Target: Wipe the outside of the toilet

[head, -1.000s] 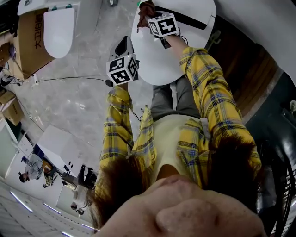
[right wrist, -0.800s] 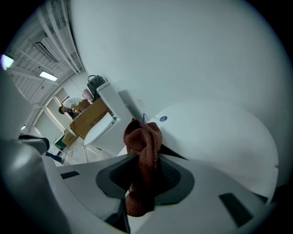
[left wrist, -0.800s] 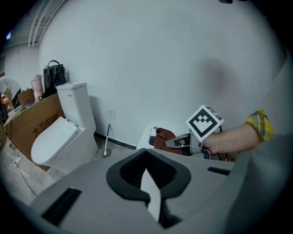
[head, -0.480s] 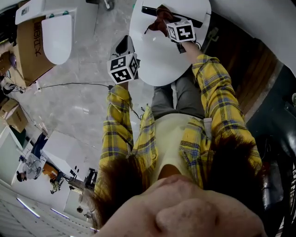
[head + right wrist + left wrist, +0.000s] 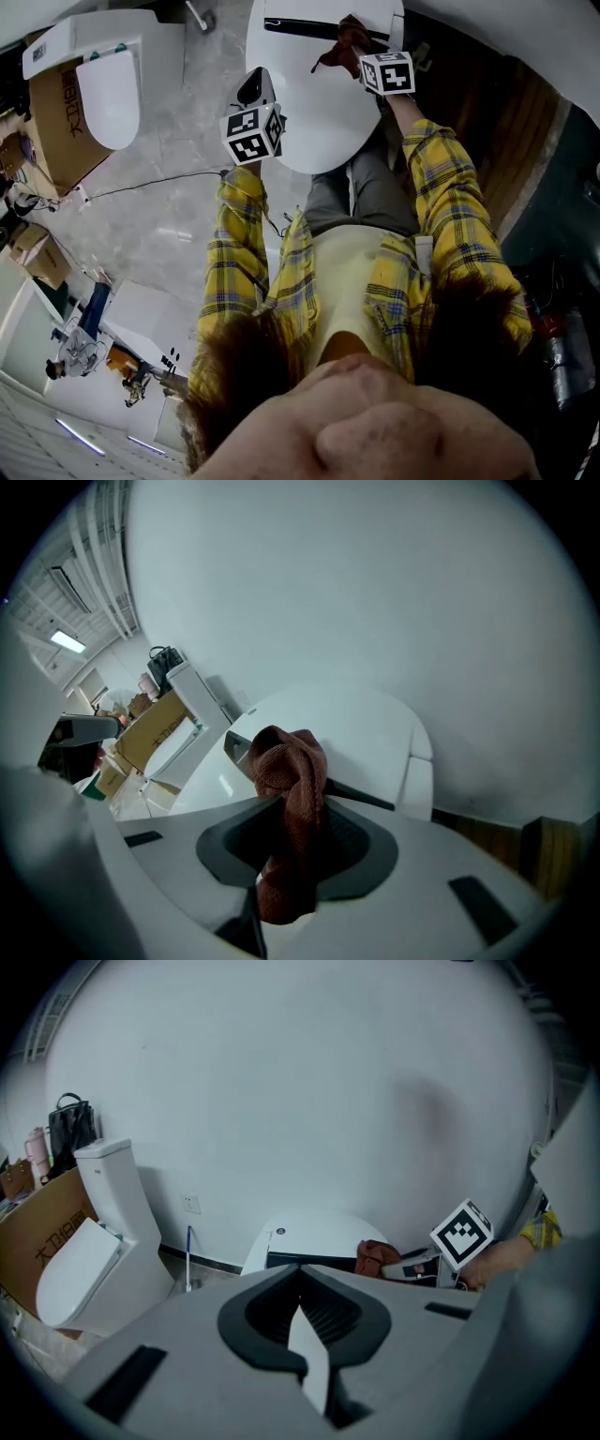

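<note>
**Cloth at the back of the lid**

My own head and shirt fill the lower head view, and the toilet (image 5: 319, 112) shows only its closed lid. I count two toilets: this one and a second toilet (image 5: 111, 80) to the left. One brown cloth (image 5: 291, 780), pinched in my right gripper (image 5: 292, 855), lies against the lid by the dark hinge strip (image 5: 309, 28). My left gripper (image 5: 302, 1321) is closed on nothing, by the lid's left edge.

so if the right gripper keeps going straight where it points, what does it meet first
The brown cloth clamped in the right gripper leads; it would likely press into the white toilet at the dark strip behind the lid. Depth is hard to judge.
</note>
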`<state>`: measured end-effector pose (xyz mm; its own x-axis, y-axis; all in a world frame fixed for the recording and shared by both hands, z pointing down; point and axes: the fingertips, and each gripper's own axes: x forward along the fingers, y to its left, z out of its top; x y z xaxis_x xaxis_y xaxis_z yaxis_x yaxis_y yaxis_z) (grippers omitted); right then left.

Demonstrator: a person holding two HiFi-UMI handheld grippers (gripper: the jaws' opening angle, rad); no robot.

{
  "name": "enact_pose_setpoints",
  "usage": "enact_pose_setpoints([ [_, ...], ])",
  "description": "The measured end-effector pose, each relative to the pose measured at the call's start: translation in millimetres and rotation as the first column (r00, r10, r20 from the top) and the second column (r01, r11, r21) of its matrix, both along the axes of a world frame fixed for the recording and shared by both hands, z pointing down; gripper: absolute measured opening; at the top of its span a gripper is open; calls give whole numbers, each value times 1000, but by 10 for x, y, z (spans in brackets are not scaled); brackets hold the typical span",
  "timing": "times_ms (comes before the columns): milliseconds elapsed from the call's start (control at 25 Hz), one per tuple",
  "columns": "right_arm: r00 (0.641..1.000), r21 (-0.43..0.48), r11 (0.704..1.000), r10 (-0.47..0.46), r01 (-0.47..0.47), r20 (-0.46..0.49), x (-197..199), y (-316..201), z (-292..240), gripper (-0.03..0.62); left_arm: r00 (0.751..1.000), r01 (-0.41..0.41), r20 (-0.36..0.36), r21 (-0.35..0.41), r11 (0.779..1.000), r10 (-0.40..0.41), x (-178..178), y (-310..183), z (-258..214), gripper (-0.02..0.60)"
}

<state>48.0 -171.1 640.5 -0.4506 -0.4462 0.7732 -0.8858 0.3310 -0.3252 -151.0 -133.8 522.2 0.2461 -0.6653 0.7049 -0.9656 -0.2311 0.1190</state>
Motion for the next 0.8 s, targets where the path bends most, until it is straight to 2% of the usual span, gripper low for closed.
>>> enact_pose_setpoints([
  [280,995,-19,996,91,-91,-32,475,182,66,120,998,-59,9,-3,998,59,186,4,9,8],
  [800,980,-44,982,182,-186,-77,939,454,104,120,987,-158,18,-13,987,158,541,18,72,8],
])
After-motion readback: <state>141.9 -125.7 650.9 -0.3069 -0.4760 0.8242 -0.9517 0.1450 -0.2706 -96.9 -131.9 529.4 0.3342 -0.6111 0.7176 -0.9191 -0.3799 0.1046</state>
